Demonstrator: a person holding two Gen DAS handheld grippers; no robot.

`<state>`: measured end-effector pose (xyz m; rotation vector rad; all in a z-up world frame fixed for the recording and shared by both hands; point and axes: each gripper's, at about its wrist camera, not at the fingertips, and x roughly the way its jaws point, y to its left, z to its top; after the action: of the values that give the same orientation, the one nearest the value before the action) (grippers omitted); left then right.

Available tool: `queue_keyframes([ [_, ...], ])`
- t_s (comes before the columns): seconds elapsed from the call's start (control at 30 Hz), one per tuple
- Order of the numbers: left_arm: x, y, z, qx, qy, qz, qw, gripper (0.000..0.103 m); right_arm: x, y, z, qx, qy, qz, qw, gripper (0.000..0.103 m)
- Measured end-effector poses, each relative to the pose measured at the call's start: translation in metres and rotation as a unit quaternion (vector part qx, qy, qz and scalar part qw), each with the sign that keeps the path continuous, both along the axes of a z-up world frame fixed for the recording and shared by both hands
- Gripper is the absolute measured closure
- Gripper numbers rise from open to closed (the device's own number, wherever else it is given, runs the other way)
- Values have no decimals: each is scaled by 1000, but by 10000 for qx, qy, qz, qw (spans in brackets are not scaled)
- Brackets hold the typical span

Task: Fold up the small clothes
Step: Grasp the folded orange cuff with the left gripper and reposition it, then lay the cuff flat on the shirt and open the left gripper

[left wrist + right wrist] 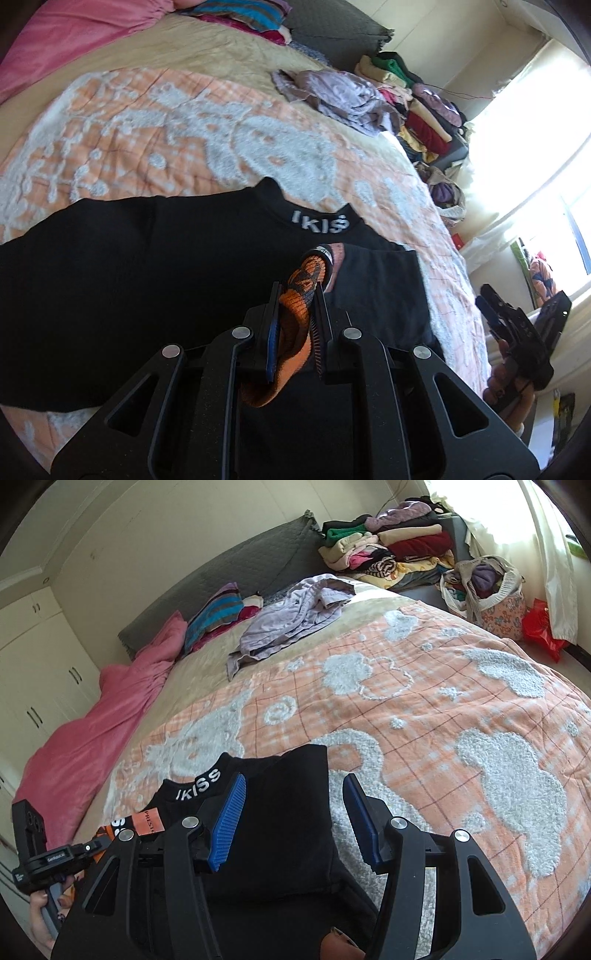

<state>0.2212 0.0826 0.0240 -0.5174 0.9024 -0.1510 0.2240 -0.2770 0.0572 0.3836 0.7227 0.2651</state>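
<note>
I see the orange-and-white bedspread point(424, 709) with the black top point(147, 280) spread flat near its edge. My right gripper point(291, 819) hovers above it, jaws apart and empty. My left gripper point(295, 314) pinches an orange-and-black garment point(299, 295).

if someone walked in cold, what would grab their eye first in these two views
Probably the black knit top with white lettering on its collar, spread on the orange-and-white checked fleece blanket near the bed's front edge. Next, the orange-and-black patterned fabric piece clamped in the left gripper above that top, while the right gripper hangs open over the top's edge. Farther back, a crumpled lilac garment lies before a stack of folded clothes.
</note>
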Motion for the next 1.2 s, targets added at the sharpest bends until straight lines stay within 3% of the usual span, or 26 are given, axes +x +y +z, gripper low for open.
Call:
queue_keyframes([
  [0.2, -1, 12, -13, 114, 119, 117, 9998, 90, 0, 14, -1, -259, -25, 141, 9996, 49],
  [0.43, -13, 17, -24, 19, 184, 164, 9997, 64, 2, 21, -6, -410, 38, 380, 9984, 49],
  [0.67, -19, 16, -43, -171, 429, 276, 9986, 52, -4, 53, -20, -839, 204, 976, 9915, 49],
  [0.7, -19, 15, -44, -146, 439, 304, 9985, 52, -5, 58, -22, -858, 244, 1066, 9903, 49],
  [0.73, -19, 13, -46, -66, 446, 343, 9984, 61, -5, 63, -25, -890, 275, 1145, 9890, 49],
  [0.8, -20, 9, -46, 60, 400, 391, 9984, 88, -6, 74, -29, -1007, 321, 1310, 9857, 49],
  [0.9, -26, 10, -35, -13, 226, 362, 9991, 97, -8, 83, -34, -1143, 372, 1444, 9822, 49],
  [1.07, -44, 14, -9, 16, -15, 234, 9997, 98, -10, 83, -32, -1168, 330, 1537, 9806, 49],
  [1.2, -44, 11, -19, 280, 248, 126, 9992, 98, -7, 84, -38, -1282, 477, 1507, 9791, 49],
])
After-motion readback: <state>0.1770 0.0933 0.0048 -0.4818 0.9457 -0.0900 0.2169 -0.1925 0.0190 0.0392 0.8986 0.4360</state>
